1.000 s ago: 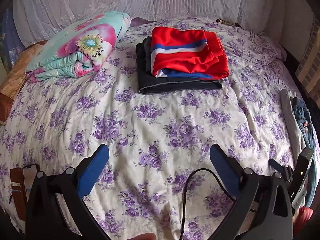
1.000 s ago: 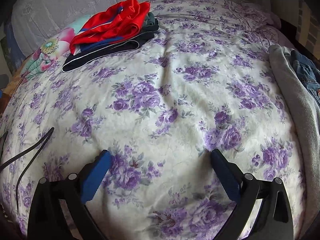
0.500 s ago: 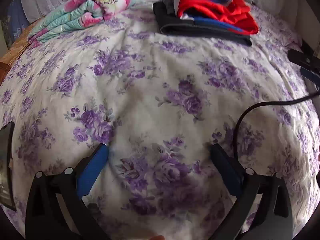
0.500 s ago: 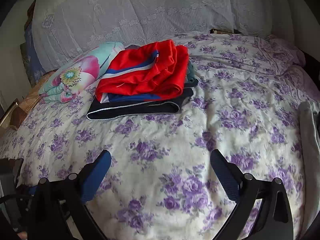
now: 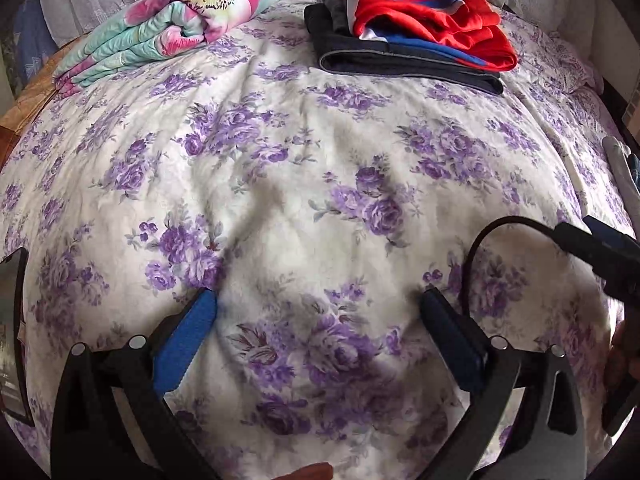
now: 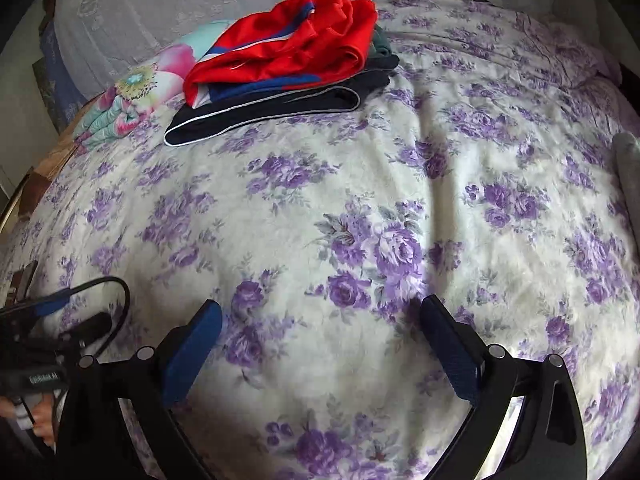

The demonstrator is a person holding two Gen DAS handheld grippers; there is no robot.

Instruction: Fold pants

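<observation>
A folded stack lies at the far side of the bed: red pants with blue and white stripes point(image 5: 432, 20) point(image 6: 296, 44) on top of folded dark pants point(image 5: 400, 64) point(image 6: 272, 108). My left gripper point(image 5: 320, 304) hovers open over the bare floral bedspread point(image 5: 280, 184), well short of the stack. My right gripper point(image 6: 320, 316) is open too, above the bedspread point(image 6: 400, 184), with nothing between its fingers. Each gripper shows at the edge of the other's view. Grey and denim garments point(image 5: 622, 164) peek in at the right edge, with the grey cloth point(image 6: 628, 152) also showing in the right wrist view.
A rolled floral quilt point(image 5: 168, 28) point(image 6: 132, 100) lies at the far left beside the stack. A lace-covered headboard point(image 6: 200, 0) backs the bed. A phone point(image 5: 12, 332) rests at the left edge. A black cable point(image 5: 480, 248) loops from the right gripper.
The left view has pulled back a little and shifted right, so the stack sits lower. The right gripper has dropped closer to the bedspread and swung right. Both stayed open.
</observation>
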